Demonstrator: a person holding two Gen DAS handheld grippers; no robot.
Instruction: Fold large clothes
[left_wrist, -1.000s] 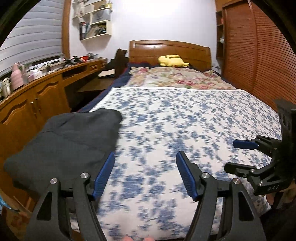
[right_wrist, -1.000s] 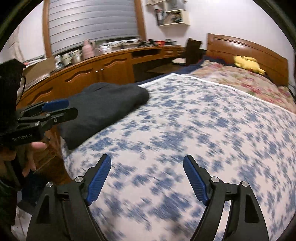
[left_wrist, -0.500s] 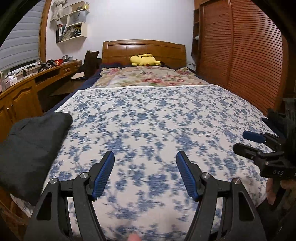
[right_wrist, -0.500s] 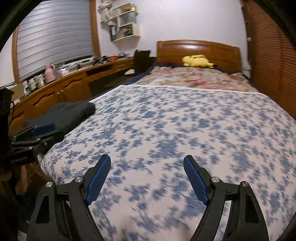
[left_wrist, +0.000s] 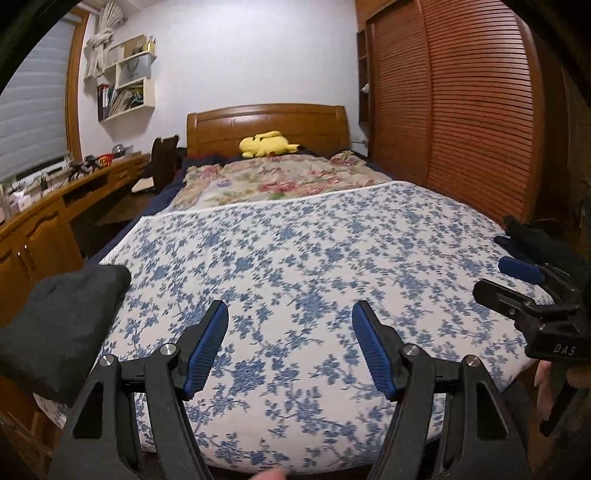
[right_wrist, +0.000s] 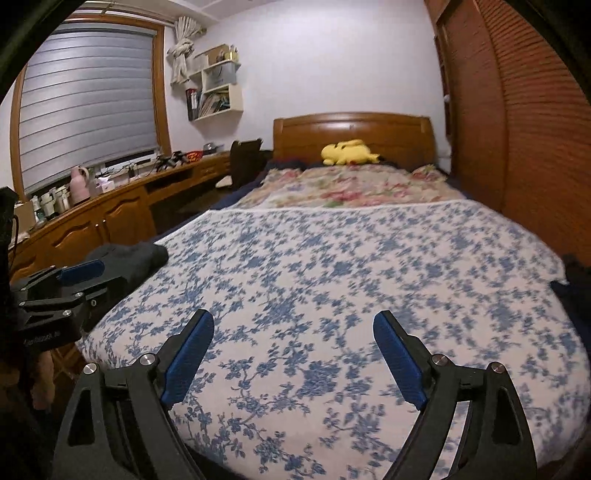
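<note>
Grippers held over the foot of the bed, nothing between either pair of jaws.
The folded dark garment (left_wrist: 62, 325) lies on the bed's (left_wrist: 295, 258) left edge, well left of the left gripper (left_wrist: 290, 339), whose jaws stand released; the right gripper (right_wrist: 293, 350), jaws just widened and bare, hovers above the blue-flowered cover (right_wrist: 351, 277), with another dark cloth (left_wrist: 532, 243) on the right edge.

Yellow plush toy (left_wrist: 266, 144) lies by wooden headboard (left_wrist: 267, 123).

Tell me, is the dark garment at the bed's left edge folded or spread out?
Folded: the dark garment lies as a thick, compact block with a rounded edge.
</note>
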